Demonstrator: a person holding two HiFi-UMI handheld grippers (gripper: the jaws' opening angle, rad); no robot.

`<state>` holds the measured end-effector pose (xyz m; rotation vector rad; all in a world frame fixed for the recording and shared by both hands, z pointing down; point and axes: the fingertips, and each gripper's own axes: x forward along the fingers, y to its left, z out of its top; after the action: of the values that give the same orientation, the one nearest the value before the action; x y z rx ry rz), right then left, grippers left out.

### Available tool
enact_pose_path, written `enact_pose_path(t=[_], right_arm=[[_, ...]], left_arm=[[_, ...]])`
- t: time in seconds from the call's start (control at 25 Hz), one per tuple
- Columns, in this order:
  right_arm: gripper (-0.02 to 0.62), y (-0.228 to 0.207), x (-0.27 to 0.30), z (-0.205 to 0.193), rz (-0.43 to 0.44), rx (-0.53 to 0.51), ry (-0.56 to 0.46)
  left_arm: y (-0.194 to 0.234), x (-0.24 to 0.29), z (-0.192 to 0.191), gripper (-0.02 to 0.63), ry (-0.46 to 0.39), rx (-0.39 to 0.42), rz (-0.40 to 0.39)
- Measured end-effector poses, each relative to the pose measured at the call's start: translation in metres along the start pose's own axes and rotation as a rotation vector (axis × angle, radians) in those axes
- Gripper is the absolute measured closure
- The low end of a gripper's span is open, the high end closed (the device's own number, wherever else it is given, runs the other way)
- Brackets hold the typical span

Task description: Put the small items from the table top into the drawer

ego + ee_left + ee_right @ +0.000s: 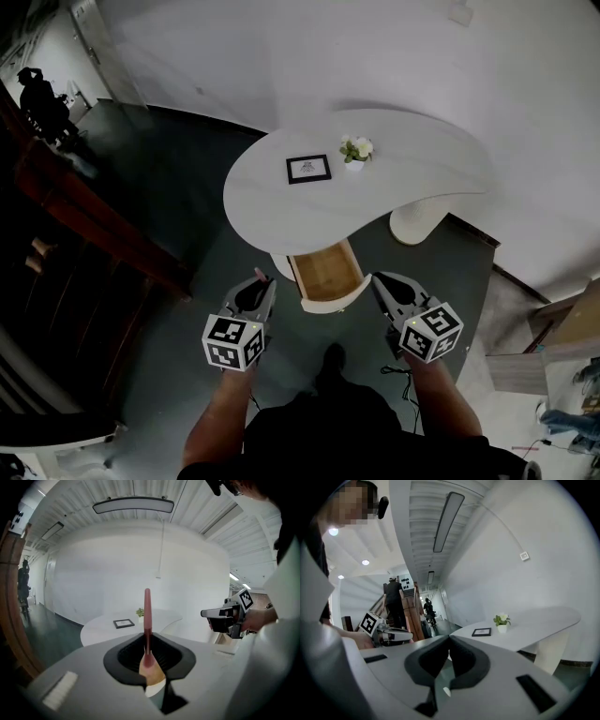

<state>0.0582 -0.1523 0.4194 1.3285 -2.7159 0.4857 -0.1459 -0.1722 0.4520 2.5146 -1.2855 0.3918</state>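
Observation:
My left gripper (pixel 262 282) hangs just left of the open drawer (pixel 325 272), below the white table (pixel 422 169). It is shut on a slim pink stick-like item (pixel 147 613) that stands up between the jaws; its tip (pixel 260 274) shows in the head view. To the right of the drawer front my right gripper (pixel 379 279) is shut, jaws touching with nothing between them (pixel 449 639). On the table top stand a small black picture frame (pixel 308 169) and a small potted plant (pixel 355 149). The drawer's wooden inside shows no items.
The table's white pedestal (pixel 419 223) stands right of the drawer. A dark wooden stair rail (pixel 84 234) runs along the left. Cardboard boxes (pixel 562 337) sit at the far right. People stand far off by the stairs (pixel 396 602).

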Motion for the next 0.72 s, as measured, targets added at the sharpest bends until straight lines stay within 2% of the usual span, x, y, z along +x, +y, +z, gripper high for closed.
enact_pose_path(t=[0.36, 0.72], right_arm=[[0.583, -0.052, 0.015, 0.011, 0.014, 0.046, -0.026], [0.583, -0.06, 0.016, 0.01, -0.061, 0.068, -0.029]], left_arm=[[-0.01, 0.054, 0.039, 0.549, 0.022, 0.059, -0.015], [-0.013, 0.082, 0.051, 0.549, 0.023, 0.111, -0.118]])
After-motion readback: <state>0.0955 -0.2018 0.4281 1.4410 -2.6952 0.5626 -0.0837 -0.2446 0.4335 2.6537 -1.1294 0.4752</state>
